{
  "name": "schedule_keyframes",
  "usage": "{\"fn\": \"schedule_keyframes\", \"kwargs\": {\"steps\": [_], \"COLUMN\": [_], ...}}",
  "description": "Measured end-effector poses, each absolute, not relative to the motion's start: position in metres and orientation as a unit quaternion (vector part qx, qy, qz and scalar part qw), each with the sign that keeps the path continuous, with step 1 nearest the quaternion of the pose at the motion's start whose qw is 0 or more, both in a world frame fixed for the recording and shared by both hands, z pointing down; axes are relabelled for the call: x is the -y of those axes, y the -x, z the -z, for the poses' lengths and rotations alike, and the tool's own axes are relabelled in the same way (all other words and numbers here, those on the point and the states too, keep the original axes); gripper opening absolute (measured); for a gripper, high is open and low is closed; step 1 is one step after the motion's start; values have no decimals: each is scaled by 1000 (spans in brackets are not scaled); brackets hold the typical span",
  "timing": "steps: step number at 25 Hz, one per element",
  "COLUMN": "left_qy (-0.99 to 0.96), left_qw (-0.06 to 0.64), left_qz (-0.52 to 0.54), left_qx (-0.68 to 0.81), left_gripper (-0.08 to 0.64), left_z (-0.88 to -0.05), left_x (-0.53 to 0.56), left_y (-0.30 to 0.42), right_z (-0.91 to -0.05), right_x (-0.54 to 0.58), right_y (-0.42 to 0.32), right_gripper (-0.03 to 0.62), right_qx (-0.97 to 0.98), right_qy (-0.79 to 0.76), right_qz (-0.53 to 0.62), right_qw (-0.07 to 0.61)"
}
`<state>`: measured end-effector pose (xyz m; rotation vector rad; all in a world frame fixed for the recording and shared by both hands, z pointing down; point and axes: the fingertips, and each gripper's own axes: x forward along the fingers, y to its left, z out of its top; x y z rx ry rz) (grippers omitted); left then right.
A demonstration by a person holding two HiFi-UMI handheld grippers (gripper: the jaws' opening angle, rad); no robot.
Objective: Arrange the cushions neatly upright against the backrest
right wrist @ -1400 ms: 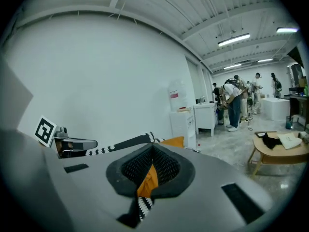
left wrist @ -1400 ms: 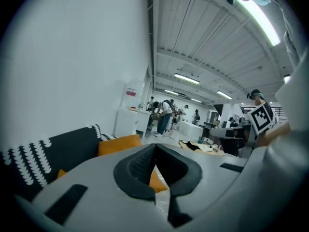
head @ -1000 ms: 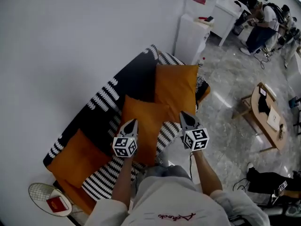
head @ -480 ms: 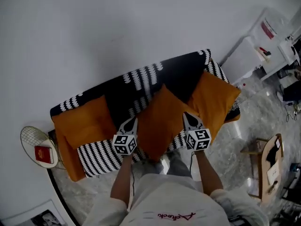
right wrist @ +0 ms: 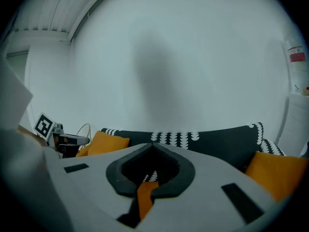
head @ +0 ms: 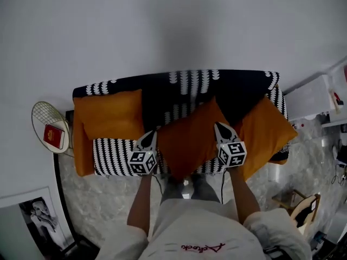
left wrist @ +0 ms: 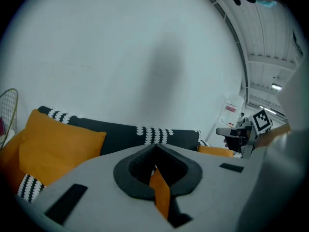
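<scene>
Three orange cushions lie on a black-and-white patterned sofa (head: 184,83). The left cushion (head: 108,114) (left wrist: 53,144) rests against the backrest. The middle cushion (head: 190,137) sits turned like a diamond. The right cushion (head: 265,134) (right wrist: 277,170) is tilted at the sofa's right end. My left gripper (head: 152,138) (left wrist: 155,148) hovers by the middle cushion's left corner, shut and empty. My right gripper (head: 219,127) (right wrist: 150,148) hovers by its right corner, also shut and empty. Both are held in the air in front of the sofa.
A round wire side table (head: 40,118) with a red book (head: 54,136) stands left of the sofa. A framed picture (head: 30,215) leans at the lower left. White cabinets (head: 317,93) stand to the right, a wooden stool (head: 303,207) at the lower right.
The head view has swung round so the sofa now lies level across the frame instead of slanting. Both grippers stay shut at the same spots beside the middle cushion.
</scene>
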<state>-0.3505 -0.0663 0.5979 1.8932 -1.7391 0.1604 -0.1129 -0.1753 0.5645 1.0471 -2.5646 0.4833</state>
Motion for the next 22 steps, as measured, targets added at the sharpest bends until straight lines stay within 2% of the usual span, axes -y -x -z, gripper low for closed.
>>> {"fn": "schedule_keyframes", "kwargs": {"steps": [8, 22], "left_qy": [-661, -552], "left_qw": [337, 522], "left_qz": [-78, -86], "left_qx": [666, 644], "left_gripper": [29, 31], "left_z": [-660, -843], "left_x": [57, -21], "left_y": [345, 334], "right_z": [-631, -778], "right_x": [189, 186], "right_y": [86, 55], "right_gripper": [28, 28], "right_qx": [893, 844], "right_qy": [-335, -308], "right_qz": [-193, -243], "right_qw": [228, 365]}}
